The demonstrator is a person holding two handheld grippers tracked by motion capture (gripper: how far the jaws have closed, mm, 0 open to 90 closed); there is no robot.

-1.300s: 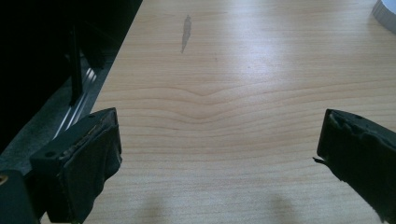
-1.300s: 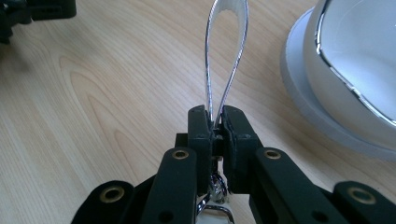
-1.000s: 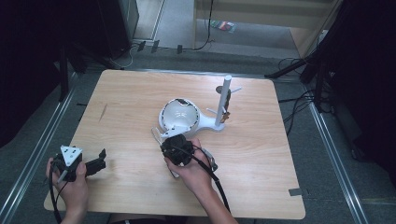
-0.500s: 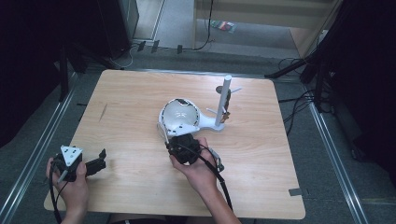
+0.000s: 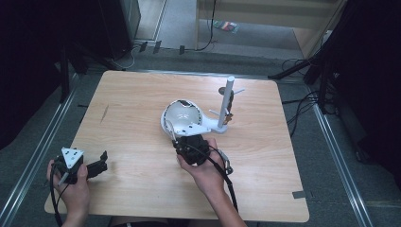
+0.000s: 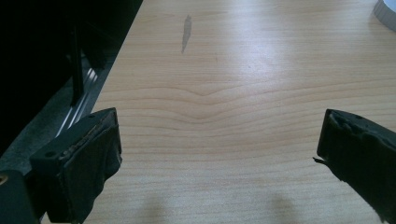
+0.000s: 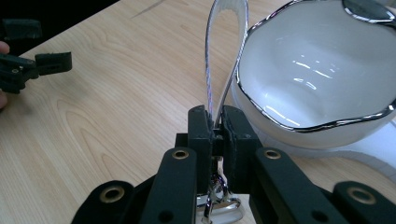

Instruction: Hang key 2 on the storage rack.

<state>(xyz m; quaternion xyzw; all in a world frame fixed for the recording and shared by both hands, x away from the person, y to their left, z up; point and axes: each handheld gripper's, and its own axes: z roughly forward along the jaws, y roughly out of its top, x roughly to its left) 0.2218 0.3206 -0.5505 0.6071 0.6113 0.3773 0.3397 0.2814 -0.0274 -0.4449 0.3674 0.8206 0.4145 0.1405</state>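
Right tongs (image 7: 214, 122) are clamping the silver handle (image 7: 224, 51) of a white bowl (image 7: 308, 70); bowl is sitting on the counter (image 5: 132, 118). Left tongs (image 6: 219, 154) are gaping apart over bare counter, gripping nothing.

Left claw (image 6: 219, 154) agape, right claw (image 7: 214, 126) clamped

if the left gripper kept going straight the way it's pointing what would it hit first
Probably nothing soon. The left gripper, jaws open, points across bare table. A white edge, likely the bowl, sits off to the far right, seemingly outside that line, though depth is unclear.
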